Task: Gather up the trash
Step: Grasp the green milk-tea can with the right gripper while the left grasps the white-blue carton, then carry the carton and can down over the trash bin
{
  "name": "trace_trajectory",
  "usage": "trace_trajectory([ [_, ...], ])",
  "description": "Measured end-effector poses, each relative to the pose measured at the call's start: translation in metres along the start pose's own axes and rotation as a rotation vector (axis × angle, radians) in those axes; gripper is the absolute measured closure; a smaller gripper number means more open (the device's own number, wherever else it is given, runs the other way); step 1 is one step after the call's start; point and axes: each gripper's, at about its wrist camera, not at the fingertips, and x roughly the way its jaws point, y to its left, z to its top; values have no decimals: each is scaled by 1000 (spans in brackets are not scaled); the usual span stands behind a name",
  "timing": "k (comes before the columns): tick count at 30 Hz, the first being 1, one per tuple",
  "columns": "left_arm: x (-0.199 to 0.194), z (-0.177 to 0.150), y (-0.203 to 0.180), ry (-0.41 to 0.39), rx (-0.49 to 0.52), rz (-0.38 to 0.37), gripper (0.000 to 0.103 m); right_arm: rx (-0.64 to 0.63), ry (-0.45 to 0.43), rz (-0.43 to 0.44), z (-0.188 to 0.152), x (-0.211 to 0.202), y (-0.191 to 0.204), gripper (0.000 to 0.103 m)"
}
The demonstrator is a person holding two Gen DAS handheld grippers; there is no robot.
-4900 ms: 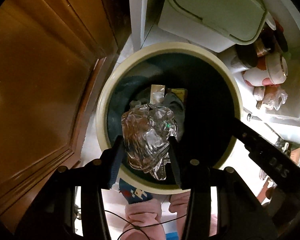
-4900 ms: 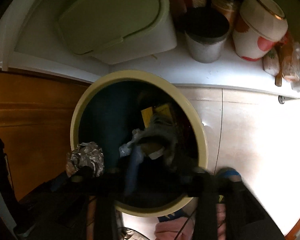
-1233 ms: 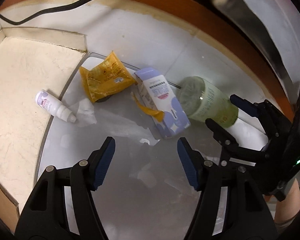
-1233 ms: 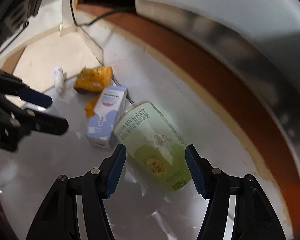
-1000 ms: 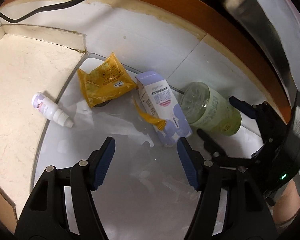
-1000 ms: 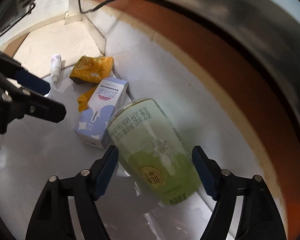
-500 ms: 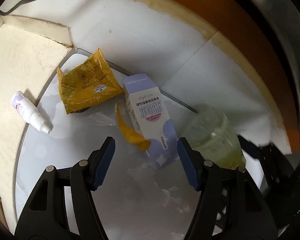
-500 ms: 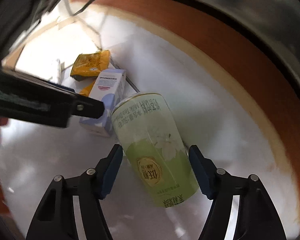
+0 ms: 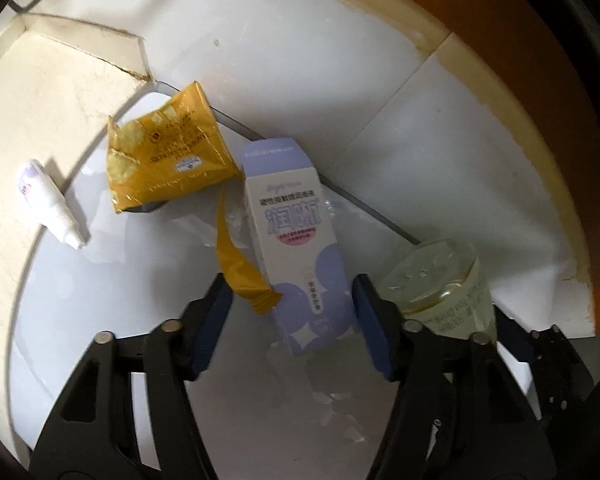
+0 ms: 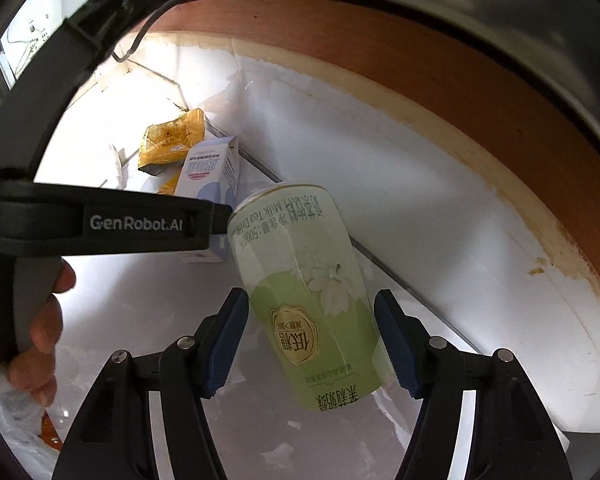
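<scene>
A lilac and white carton (image 9: pixel 300 240) lies on the white glossy tabletop (image 9: pixel 120 320); its near end sits between the fingers of my open left gripper (image 9: pixel 292 320). A torn yellow strip (image 9: pixel 240 272) lies by the left finger. A yellow snack wrapper (image 9: pixel 168 160) lies beyond. A green milk tea bottle (image 10: pixel 312 300) lies on its side between the fingers of my open right gripper (image 10: pixel 310 340); neither pad touches it. The bottle (image 9: pixel 440 284) also shows in the left wrist view, and the carton (image 10: pixel 208 184) and wrapper (image 10: pixel 172 144) in the right wrist view.
A small white dropper bottle (image 9: pixel 48 204) lies on the cream stone ledge (image 9: pixel 32 120) at left. A brown wooden edge (image 10: pixel 420 72) curves behind the table. The left gripper's body (image 10: pixel 100 224) crosses the right wrist view. A clear plastic bag (image 10: pixel 4 420) hangs at lower left.
Both grippers left the trash bin for the table. In the last second the left gripper closed in on the carton and the right gripper stayed around the green bottle.
</scene>
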Motion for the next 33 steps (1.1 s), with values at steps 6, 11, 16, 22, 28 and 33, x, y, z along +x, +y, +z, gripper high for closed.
trace_trajectory([
  [6, -4, -25, -4, -8, 20, 0, 72, 16, -4, -3, -3, -9, -3, 39],
  [11, -25, -52, 9, -18, 37, -44, 72, 59, 4, 27, -13, -14, -4, 42],
  [16, -52, -93, 31, -10, 75, -68, 72, 127, 13, 77, -32, -23, 3, 43],
  [22, -83, -130, 70, -13, 110, -78, 72, 195, 19, 126, -58, -34, 25, 44],
  [28, -114, -160, 127, -42, 146, -78, 72, 260, 14, 157, -90, -47, 59, 46],
  [33, -140, -182, 169, -70, 182, -84, 72, 334, -10, 193, -117, -71, 82, 46],
])
